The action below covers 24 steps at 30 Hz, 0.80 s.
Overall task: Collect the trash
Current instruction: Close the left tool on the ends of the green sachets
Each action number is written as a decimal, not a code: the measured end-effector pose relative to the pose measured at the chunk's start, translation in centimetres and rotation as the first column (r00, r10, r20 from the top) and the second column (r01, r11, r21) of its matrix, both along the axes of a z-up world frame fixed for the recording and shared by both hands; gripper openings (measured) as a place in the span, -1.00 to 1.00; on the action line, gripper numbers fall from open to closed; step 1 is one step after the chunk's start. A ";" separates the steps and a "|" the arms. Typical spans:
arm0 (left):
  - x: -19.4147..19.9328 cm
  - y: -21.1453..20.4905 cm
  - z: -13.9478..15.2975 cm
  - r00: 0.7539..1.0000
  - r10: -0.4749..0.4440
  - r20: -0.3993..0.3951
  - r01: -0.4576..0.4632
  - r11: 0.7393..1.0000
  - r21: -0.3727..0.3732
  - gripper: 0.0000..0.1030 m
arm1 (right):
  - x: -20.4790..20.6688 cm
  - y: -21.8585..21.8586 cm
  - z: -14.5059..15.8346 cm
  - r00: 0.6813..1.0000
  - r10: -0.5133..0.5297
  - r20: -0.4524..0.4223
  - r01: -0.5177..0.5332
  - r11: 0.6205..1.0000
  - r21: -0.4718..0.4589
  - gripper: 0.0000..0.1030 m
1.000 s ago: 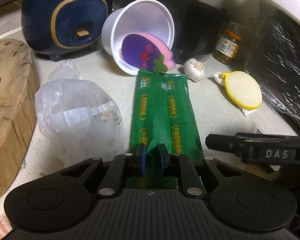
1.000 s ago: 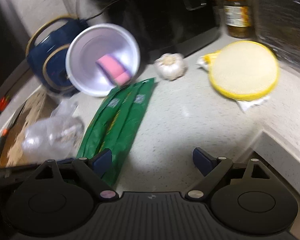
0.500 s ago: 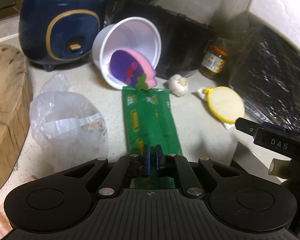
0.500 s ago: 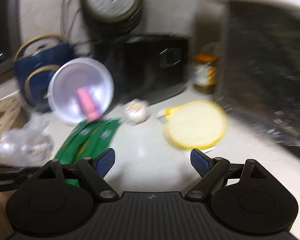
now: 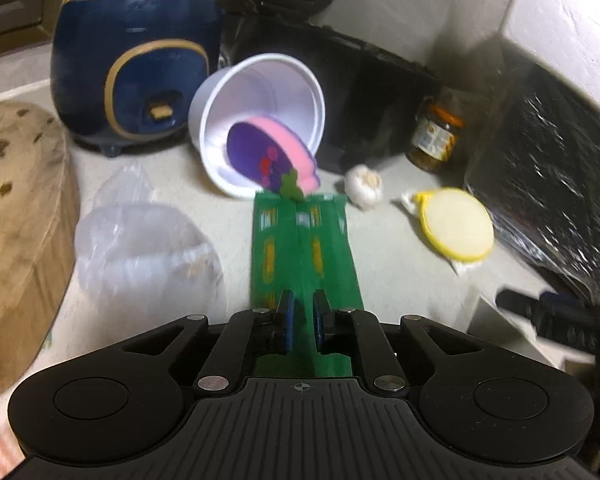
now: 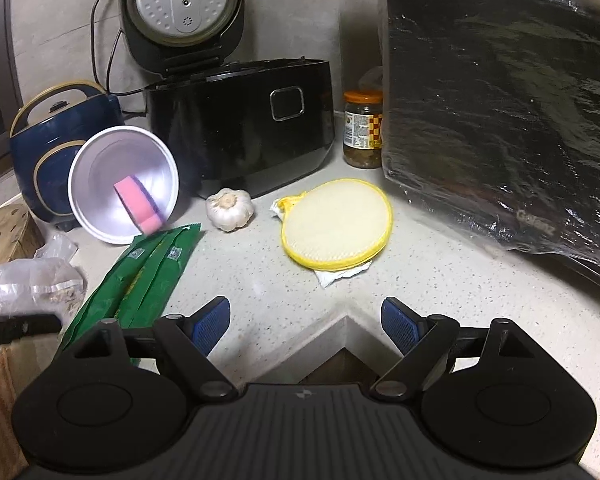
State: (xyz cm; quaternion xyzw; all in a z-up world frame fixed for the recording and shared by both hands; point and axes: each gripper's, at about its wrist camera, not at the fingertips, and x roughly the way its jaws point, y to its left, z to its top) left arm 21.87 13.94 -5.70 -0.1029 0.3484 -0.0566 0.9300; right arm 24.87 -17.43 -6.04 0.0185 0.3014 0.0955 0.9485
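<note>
Left gripper (image 5: 300, 320) clamped down on the near end of the green snack wrapper (image 5: 300, 248), blue pads pinching the foil right at the middle seam, jaws nearly touching. Wrapper stretched flat on the speckled countertop (image 6: 440, 280), long axis running straight away from the gripper, far end pointing at the tipped white plastic bowl (image 5: 260, 96) and tucked just under the pink-and-purple sponge (image 5: 276, 156) leaning out of it. Thin, crinkly, featherlight by the look of it (probably slick too), so likely to flop and trail once lifted; an end pinch like this one seems the sensible hold, with the seam giving a little stiffness. Some risk of the far end dragging the sponge along. Right gripper (image 6: 306, 326) spread wide with nothing between its fingers, hovering over the counter's inner corner, facing the yellow-rimmed round scrubber (image 6: 336, 224) with crumpled white paper (image 6: 340, 274) beneath it. Garlic bulb (image 6: 230, 208) just beside the wrapper's far end, clear plastic bag (image 5: 144, 248) alongside on the left.
</note>
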 end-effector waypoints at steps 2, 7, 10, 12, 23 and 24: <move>1.0 -1.0 -0.3 1.000 -0.015 0.016 0.014 0.998 0.068 -0.66 | -0.1 0.2 -0.1 1.000 0.004 -0.004 -0.004 1.000 0.002 0.63; 2.4 -3.2 -2.5 0.997 -0.060 -0.045 0.069 0.970 0.232 -0.51 | -0.4 0.3 -0.7 1.000 0.009 -0.027 -0.009 1.000 -0.002 0.63; 2.3 -3.5 -2.9 0.994 -0.098 -0.046 0.106 0.965 0.238 -0.36 | -0.8 0.3 -1.1 0.999 0.006 -0.036 -0.006 1.000 -0.011 0.63; 2.4 -3.3 -3.1 0.989 -0.134 -0.057 0.143 0.968 0.206 -0.18 | -1.0 0.1 -1.2 0.999 0.002 -0.041 -0.002 1.000 -0.004 0.63; 3.1 -2.9 -3.8 0.993 -0.088 -0.078 0.100 0.981 0.164 -0.02 | -1.3 0.4 -1.4 0.999 0.025 -0.037 -0.025 1.000 -0.003 0.63; 3.0 -2.8 -3.9 0.993 -0.091 -0.070 0.101 0.982 0.160 -0.02 | -1.4 0.4 -1.2 0.999 0.030 -0.023 -0.030 0.999 -0.010 0.63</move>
